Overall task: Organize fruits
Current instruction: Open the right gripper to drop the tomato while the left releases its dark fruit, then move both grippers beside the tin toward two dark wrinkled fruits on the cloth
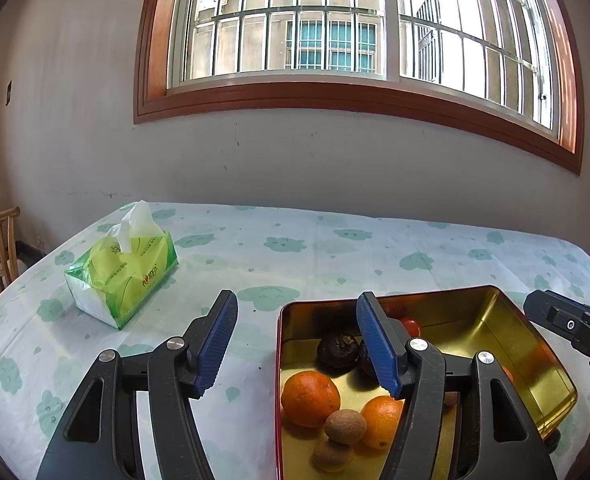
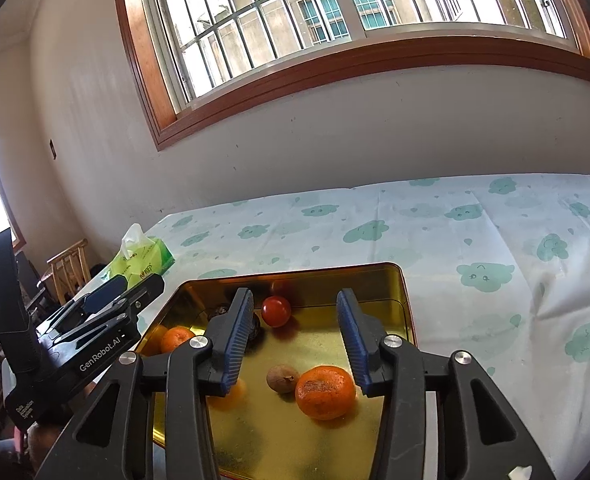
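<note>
A: Looking along the left gripper, what do you see?

B: Its blue pads stand apart with nothing between them. One finger hangs over the cloud-print tablecloth, the other over the near-left corner of the gold tin.

A: And the fruit?

B: All of it lies inside the tin. Nearest that gripper are two oranges, with two brown kiwi-like fruits touching between and in front of them. Two dark wrinkled fruits sit farther back.

A: The right gripper?

B: Also spread open and empty, hovering over the tin. An orange lies on the tin floor below its pads, a small brown fruit just beside it, and a red tomato farther back.

A: Anything else?

B: A green tissue pack lies on the cloth, well left of the tin.
</note>
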`<state>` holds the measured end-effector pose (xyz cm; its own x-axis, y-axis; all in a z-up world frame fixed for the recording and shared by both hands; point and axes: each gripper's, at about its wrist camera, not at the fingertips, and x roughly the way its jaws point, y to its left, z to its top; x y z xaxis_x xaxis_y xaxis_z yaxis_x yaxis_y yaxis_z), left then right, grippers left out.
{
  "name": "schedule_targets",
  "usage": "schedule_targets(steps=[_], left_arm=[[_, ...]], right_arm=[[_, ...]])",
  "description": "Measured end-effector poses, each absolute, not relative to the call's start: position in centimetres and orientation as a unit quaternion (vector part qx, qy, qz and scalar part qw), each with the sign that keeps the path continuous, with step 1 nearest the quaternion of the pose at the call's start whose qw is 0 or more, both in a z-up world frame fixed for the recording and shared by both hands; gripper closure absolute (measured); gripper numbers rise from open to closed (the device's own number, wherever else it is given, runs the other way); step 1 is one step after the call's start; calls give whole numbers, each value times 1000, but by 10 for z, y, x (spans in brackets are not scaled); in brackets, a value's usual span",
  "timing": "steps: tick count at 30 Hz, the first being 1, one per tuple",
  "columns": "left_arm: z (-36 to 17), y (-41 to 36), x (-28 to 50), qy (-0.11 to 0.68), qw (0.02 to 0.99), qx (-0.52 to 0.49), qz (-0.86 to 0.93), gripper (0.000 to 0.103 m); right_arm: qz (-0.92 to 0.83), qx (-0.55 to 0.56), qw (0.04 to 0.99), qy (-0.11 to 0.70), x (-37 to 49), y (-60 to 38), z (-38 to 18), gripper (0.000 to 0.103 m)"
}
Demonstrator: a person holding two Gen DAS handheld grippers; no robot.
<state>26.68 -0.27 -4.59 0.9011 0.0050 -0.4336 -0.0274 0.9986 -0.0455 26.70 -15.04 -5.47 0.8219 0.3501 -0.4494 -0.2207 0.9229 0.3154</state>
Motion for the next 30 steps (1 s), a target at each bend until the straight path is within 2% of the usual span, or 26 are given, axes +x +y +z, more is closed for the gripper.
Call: schedule_targets(steps=[11,30], left_arm=[[-26,-12,243,212,977,-17,8,37],[-11,-54,176,232,973,5,-14,32]], right_arm=[[158,117,944,266,228,-171,-47,60],[146,87,923,344,172,-214,-91,59]])
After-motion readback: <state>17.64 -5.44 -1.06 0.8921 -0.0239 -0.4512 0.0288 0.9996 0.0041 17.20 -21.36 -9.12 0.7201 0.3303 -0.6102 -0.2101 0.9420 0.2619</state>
